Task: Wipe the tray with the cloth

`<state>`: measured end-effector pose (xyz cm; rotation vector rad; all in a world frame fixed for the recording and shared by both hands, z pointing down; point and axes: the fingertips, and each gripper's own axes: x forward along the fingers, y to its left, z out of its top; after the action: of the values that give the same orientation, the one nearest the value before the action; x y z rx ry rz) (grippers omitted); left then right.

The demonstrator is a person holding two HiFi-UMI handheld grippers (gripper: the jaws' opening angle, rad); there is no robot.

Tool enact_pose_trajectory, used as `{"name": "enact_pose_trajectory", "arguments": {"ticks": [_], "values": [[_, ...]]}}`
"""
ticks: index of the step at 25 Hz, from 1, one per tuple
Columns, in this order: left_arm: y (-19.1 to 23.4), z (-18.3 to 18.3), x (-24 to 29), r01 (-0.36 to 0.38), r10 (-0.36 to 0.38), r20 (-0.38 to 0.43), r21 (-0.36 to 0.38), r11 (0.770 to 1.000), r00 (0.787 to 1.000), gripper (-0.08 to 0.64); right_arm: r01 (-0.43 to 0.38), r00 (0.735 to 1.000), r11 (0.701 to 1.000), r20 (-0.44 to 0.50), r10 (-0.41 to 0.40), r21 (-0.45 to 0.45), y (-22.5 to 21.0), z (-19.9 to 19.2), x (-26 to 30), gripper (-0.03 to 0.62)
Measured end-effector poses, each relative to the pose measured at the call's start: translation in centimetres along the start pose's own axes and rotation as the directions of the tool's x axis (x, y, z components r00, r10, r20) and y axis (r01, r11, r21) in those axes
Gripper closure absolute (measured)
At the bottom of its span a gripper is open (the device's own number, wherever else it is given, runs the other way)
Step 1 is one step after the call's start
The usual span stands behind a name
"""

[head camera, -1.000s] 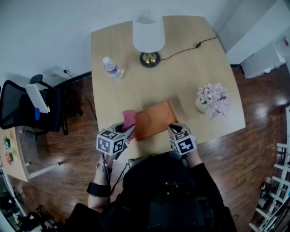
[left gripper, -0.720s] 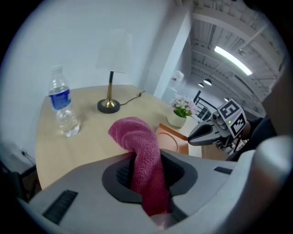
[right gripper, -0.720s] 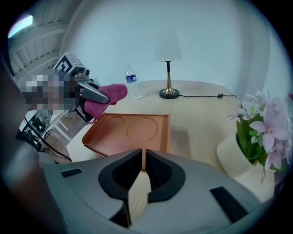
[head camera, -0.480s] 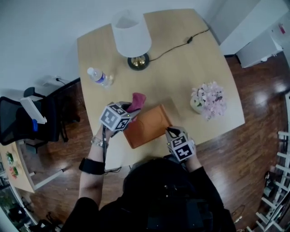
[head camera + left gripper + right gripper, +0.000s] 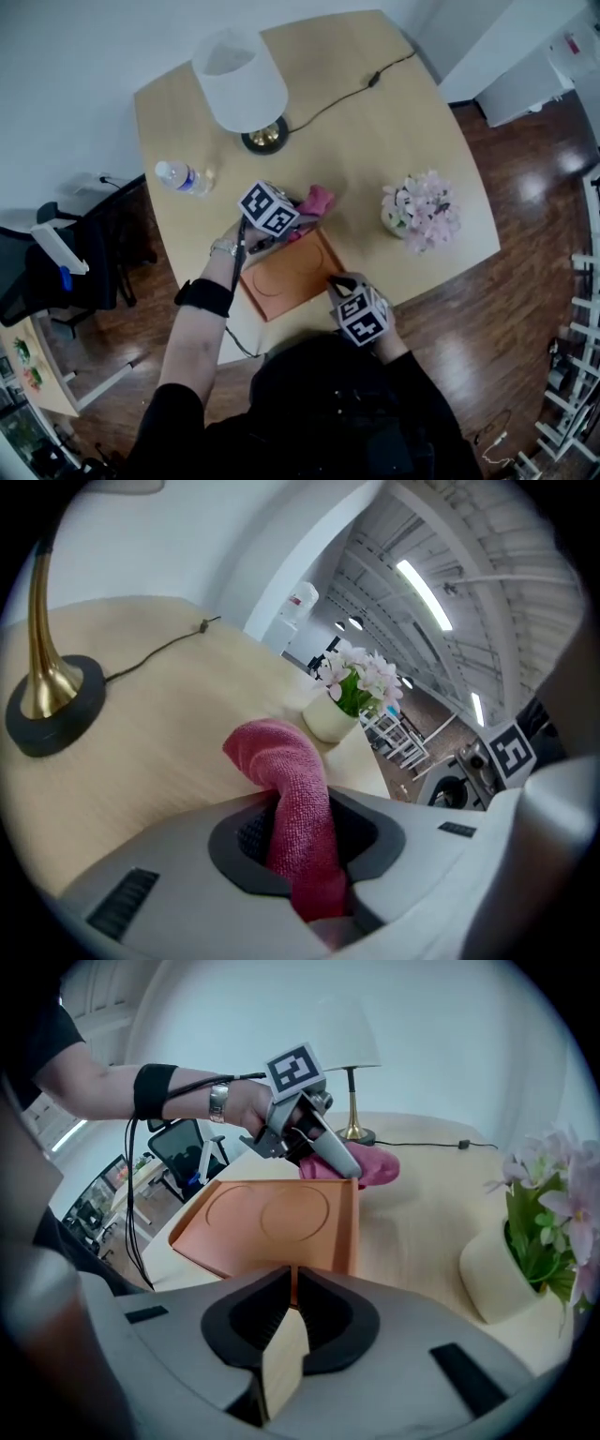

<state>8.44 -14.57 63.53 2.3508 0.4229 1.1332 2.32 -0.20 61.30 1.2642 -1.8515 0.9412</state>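
My left gripper (image 5: 302, 829): clamped on pink terry cloth (image 5: 295, 780), just beyond far corner of orange rectangular tray (image 5: 281, 281) with 2 round recesses | my right gripper (image 5: 292, 1302): pinched on tray's near rim

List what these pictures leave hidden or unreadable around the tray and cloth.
- Right gripper view: the tray's far rim hides whether the cloth touches the table.
- Left gripper view: the tray is out of frame, below the left gripper.
- Head view: the bottle's label is too small.
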Motion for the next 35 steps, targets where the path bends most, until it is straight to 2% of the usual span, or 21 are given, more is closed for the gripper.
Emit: {"name": "enact_pose_trajectory", "arguments": {"ticks": [3,6,13,25,35], "values": [[0.1,0.2,1.4,0.066,-0.063,0.028,-0.085,0.994,0.998,0.463,-0.007,1.000,1.000,0.007,0.007,0.029,0.1,0.2,-0.1,0.561],[0.3,0.0,1.5,0.096,-0.085,0.077,-0.154,0.983,0.993,0.463,-0.009,1.000,0.999,0.015,0.008,0.041,0.1,0.2,-0.1,0.561],[0.7,-1.8,0.8,0.131,-0.098,0.146,-0.231,0.964,0.984,0.463,-0.004,1.000,0.997,0.031,0.002,0.072,-0.3,0.3,-0.1,0.574],[0.5,-10.4,-4.0,0.091,-0.060,0.116,-0.288,0.953,0.991,0.465,0.018,0.999,0.996,0.048,-0.022,0.087,-0.8,-0.1,-0.1,0.578],[0.3,-18.7,-9.5,0.042,-0.001,0.110,-0.369,0.929,0.994,0.465,0.059,0.996,0.996,0.057,-0.063,0.074,-1.3,-0.4,0.3,0.578]]}}
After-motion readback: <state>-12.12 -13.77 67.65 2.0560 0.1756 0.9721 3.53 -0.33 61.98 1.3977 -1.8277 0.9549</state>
